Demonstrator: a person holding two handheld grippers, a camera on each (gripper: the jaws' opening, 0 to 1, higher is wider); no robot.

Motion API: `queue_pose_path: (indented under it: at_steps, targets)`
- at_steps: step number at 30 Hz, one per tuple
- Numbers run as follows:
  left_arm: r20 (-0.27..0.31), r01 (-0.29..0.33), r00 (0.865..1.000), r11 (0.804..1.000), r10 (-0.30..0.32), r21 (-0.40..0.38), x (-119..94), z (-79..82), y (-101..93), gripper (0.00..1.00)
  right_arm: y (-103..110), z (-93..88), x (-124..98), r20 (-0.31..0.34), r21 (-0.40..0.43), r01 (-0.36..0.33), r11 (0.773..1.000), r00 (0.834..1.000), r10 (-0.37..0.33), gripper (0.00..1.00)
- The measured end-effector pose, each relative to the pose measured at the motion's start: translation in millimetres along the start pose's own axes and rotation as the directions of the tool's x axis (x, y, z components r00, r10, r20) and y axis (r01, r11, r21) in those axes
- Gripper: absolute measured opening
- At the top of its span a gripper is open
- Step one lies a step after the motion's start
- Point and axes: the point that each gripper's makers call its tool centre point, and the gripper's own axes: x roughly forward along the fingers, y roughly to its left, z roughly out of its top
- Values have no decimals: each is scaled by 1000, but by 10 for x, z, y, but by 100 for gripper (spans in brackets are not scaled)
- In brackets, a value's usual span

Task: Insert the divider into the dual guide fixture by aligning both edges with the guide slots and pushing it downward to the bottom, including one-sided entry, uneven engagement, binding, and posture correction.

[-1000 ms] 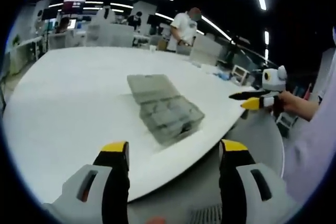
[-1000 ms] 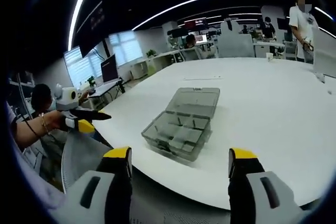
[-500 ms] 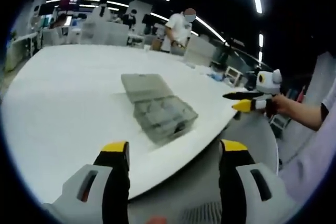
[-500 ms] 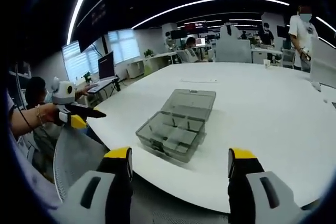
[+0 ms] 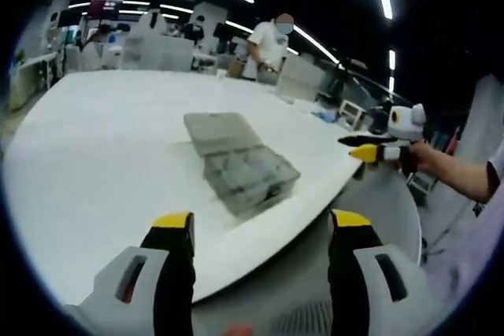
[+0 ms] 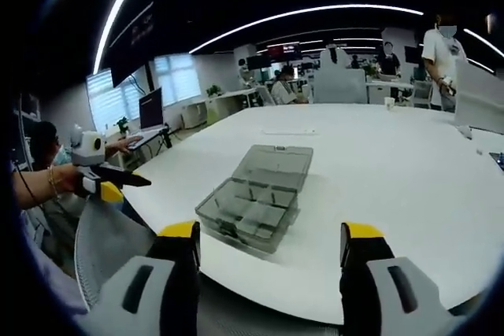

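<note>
Both grippers hang off the table (image 5: 94, 163) edge, left gripper (image 5: 260, 230) and right gripper (image 6: 268, 238) spread wide, holding nothing. The open box (image 6: 252, 198) sits at 12 o'clock near the edge. Thin, stiff dividers seem to stand inside; light, probably slick plastic: pinch one at its top edge

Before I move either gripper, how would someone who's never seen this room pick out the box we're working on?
Start at the large white table. Near its closest edge sits a translucent grey compartment box with its lid folded open flat behind it. Inner dividers split it into cells, and it is the lone grey item on that stretch of white.
</note>
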Motion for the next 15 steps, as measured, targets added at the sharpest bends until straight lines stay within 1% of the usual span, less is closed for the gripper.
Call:
queue_pose_path:
  at_steps: [3, 9, 15]
  targets:
    - [24, 0, 1000, 1000, 0, -18, -18, 35, 1, 67, 11, -16, 9, -12, -8, -1, 1000, 1000, 1, 70]
    - [12, 13, 1000, 1000, -13, -7, 1, 23, -17, 67, 15, -33, 20, -24, -5, -6, 1000, 1000, 6, 71]
    - [22, 27, 999, 1000, -27, -8, 1, 41, -32, 68, 40, -48, 26, -32, -13, -23, 1000, 999, 22, 74]
